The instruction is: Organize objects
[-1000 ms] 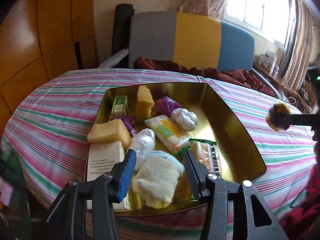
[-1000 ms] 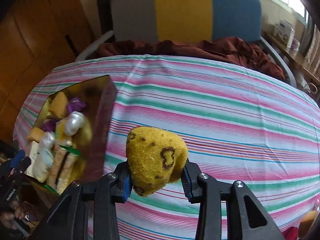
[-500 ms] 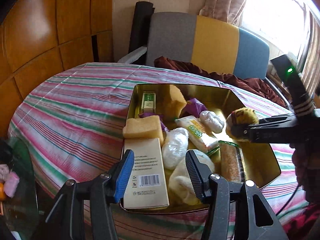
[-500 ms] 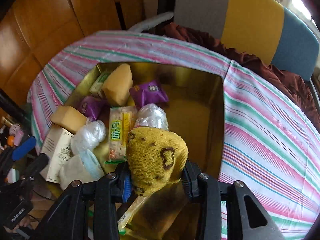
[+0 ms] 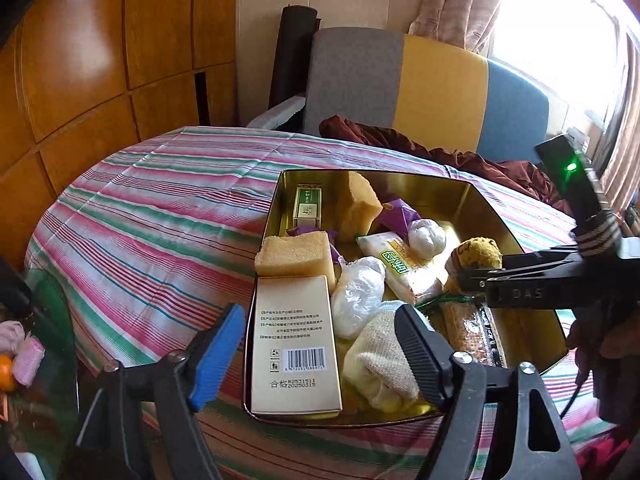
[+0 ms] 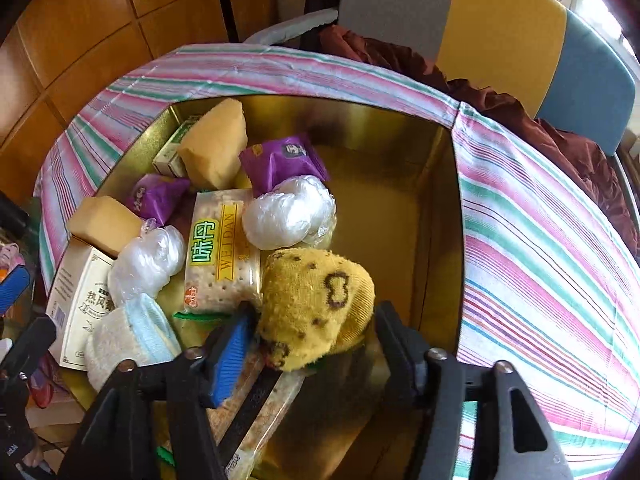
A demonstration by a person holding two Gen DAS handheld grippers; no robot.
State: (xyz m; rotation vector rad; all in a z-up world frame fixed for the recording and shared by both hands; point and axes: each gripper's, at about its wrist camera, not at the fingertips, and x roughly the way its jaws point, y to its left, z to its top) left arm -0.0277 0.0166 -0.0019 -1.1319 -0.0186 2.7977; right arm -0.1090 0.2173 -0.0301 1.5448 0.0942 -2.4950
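Yellow spotted sock (image 6: 316,304): lies between the opening jaws of the right gripper (image 6: 310,344), pads drawn clear of it, inside the gold tin (image 6: 436,216). Just ahead-left, cracker packet (image 6: 222,256) printed "WEI DAN". Left gripper (image 5: 320,354): jaws opening, nothing clamped, straddling the tin's near rim over a cream box (image 5: 294,344) with barcode; its small print is unreadable. A packet under the sock is mostly hidden.

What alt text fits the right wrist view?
The right tool is opening around a yellow spotted sock inside a gold tin crowded with snack packets, sponges and wrapped bundles. The tin sits on a striped tablecloth.
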